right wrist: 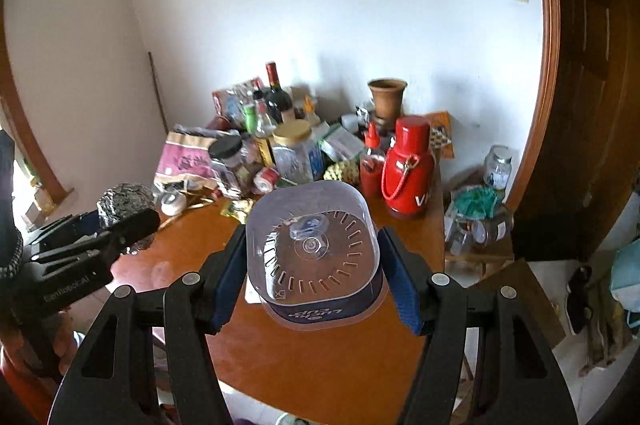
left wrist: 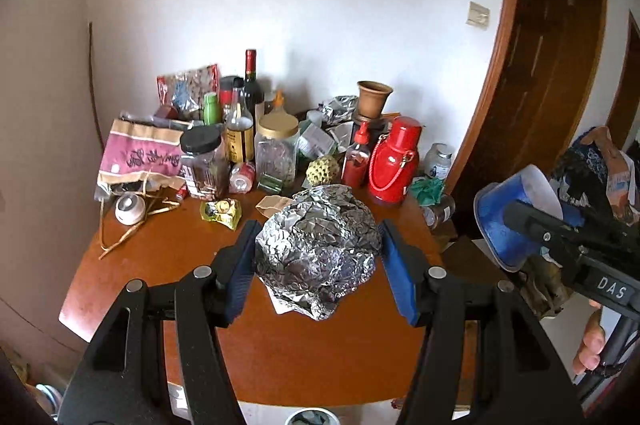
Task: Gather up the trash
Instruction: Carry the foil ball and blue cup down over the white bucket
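Behind the brown worktop [left wrist: 160, 265] is a white wall. Left hand-held gripper [left wrist: 318, 257] squeezes a crumpled foil ball [left wrist: 316, 245] above the worktop. Right hand-held gripper [right wrist: 312, 265] grips a plastic cup [right wrist: 312, 249], upside down, blue label.

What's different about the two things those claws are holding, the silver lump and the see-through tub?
The foil ball is crumpled, silver and opaque; the plastic container is smooth, clear, with a blue label band. The foil ball is a lumpy shape; the container is a rounded square with slots ringing its top. The left claw holds the foil, the right claw the container. Both are gripped above the brown table.
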